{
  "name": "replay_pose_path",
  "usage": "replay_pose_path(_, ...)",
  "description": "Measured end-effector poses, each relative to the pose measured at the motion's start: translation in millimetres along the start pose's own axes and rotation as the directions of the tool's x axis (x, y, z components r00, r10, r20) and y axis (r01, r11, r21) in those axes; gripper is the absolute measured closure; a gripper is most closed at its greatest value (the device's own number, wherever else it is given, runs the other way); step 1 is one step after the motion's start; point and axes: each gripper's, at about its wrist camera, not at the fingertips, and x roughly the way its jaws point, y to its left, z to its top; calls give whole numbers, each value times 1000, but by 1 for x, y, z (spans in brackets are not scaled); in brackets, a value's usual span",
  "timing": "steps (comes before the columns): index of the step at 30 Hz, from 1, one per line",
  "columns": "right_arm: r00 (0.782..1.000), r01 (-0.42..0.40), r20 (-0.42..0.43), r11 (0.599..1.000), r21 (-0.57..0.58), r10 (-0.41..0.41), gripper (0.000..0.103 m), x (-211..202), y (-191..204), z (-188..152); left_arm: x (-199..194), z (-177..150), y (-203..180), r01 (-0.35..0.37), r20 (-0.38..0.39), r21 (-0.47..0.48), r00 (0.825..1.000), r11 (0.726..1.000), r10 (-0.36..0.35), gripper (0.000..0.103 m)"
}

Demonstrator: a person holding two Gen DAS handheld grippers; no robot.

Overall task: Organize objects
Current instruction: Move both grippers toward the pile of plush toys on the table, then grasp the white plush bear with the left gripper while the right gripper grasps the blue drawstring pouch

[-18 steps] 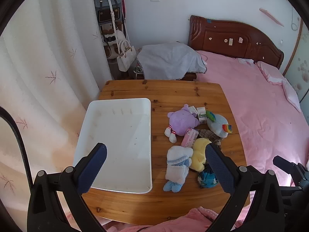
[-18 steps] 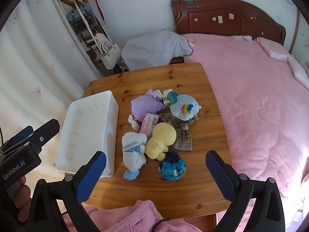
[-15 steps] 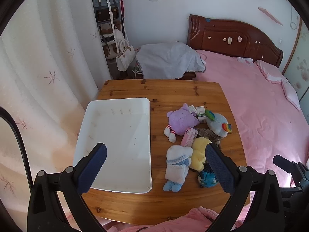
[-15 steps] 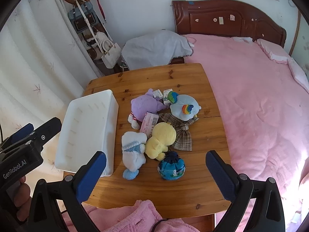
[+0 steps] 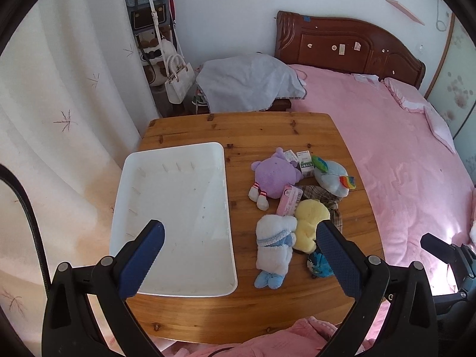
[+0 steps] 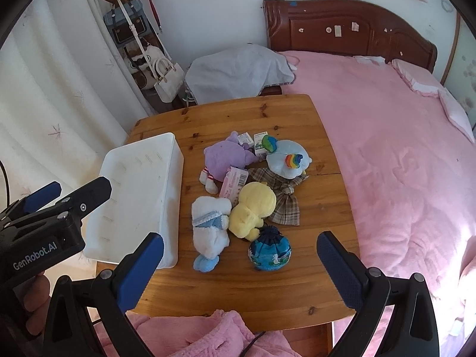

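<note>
My left claw (image 5: 238, 255) and right claw (image 6: 239, 263) both gape wide, holding nothing, above the tabletop's (image 6: 267, 291) near edge. White bin (image 5: 175, 214) sits left; toys (image 6: 253, 205) and small boxes (image 6: 261, 145) cluster just right of it, beside the bed (image 6: 401, 163).

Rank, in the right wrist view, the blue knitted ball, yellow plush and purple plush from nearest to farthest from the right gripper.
1. Blue knitted ball, just ahead of the open right gripper.
2. Yellow plush, behind the ball.
3. Purple plush, farther back, left.
</note>
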Motion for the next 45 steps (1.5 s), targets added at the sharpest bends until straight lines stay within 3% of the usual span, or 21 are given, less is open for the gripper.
replay_pose_path(12,997,63,-38,998,21,-62,0,6,23,-23,27,-4,9,102,-108,52,990,993,-96,1)
replay_pose_path(21,999,45,23,998,-37,-44,0,-5,25,-23,35,-4,4,118,-148,54,983,992,-109,1)
replay_pose_path(31,995,-30,86,983,-182,47,0,-14,-4,-7,40,1,-17,48,-168,-34,984,998,-53,1)
replay_pose_path(38,989,-99,82,958,-269,125,0,-8,-37,1,51,6,-40,-15,-196,-119,981,993,-9,1)
replay_pose_path(45,977,-195,21,921,-338,214,0,18,-63,-1,78,9,-60,-179,-246,-136,959,974,142,1)
